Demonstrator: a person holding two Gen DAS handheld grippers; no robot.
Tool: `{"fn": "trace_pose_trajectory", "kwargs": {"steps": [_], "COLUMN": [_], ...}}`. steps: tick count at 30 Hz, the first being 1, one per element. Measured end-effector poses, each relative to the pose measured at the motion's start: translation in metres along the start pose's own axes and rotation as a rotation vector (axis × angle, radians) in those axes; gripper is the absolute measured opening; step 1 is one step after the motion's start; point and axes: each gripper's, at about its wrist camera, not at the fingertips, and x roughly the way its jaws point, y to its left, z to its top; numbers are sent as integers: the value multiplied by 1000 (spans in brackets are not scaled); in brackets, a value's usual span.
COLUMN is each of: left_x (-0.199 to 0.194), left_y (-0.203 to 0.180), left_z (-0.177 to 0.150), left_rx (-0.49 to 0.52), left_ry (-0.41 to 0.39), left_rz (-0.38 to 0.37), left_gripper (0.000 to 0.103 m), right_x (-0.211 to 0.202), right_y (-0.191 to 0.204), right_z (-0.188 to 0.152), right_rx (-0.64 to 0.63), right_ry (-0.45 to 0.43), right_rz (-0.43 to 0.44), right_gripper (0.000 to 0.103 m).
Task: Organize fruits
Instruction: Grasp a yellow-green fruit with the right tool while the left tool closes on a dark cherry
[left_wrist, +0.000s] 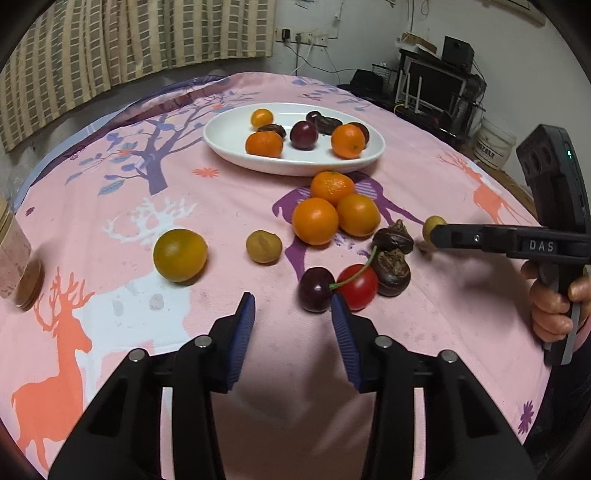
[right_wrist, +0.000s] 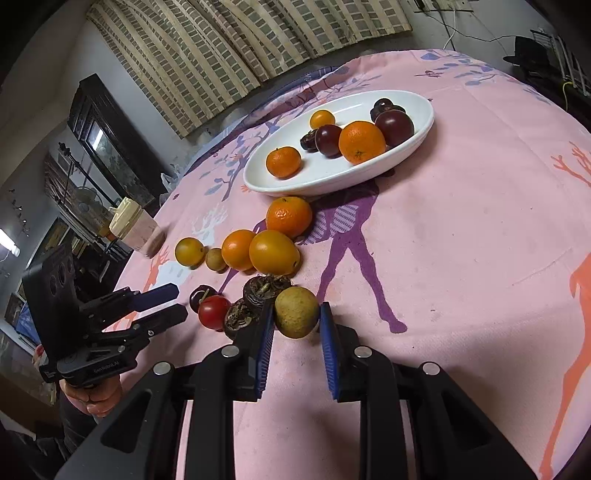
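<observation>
Sorting roughly half done: white oval plate (left_wrist: 229, 147) holds several fruits; right gripper (right_wrist: 296, 325) clenches a small yellow-green round fruit (right_wrist: 295, 312); left gripper (left_wrist: 293, 314) gapes empty.

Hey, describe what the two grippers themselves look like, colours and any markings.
Both are black plastic pistol-grip tools. The left gripper and right gripper each have two fingers faced with ribbed blue pads and round silver pivot bolts. The right one's side reads "DAS" in white and shows a small green light. The left one carries a boxy black block with round holes.
</observation>
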Motion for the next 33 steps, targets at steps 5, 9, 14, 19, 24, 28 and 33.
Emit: {"fn": "trace_pose_trajectory", "kwargs": {"steps": [5, 9, 14, 19, 24, 28, 33], "left_x": [11, 20, 30, 38, 41, 41, 38], "left_y": [-1, -4, -10, -16, -15, -19, -18], "left_z": [3, 6, 14, 17, 20, 20, 19], "left_rx": [7, 27, 77, 130, 132, 154, 143], "left_ry": [44, 69, 66, 69, 65, 56, 49], "left_rz": [-21, -30, 28, 68, 59, 72, 73], "left_gripper": [36, 35, 33, 33, 29, 27, 26], "right_x": [0, 0, 0, 0, 1, 6, 21], "right_y": [1, 2, 2, 3, 5, 6, 18], "right_z": [-1, -1, -1, -2, -2, -2, 0], "right_rx": [-5, -10, -12, -13, -21, -23, -92], "right_ry": [1, 3, 1, -1, 9, 32, 83], "right_rz": [4, 4, 12, 18, 5, -30, -127], "right_gripper": [25, 26, 26, 25, 27, 27, 27]}}
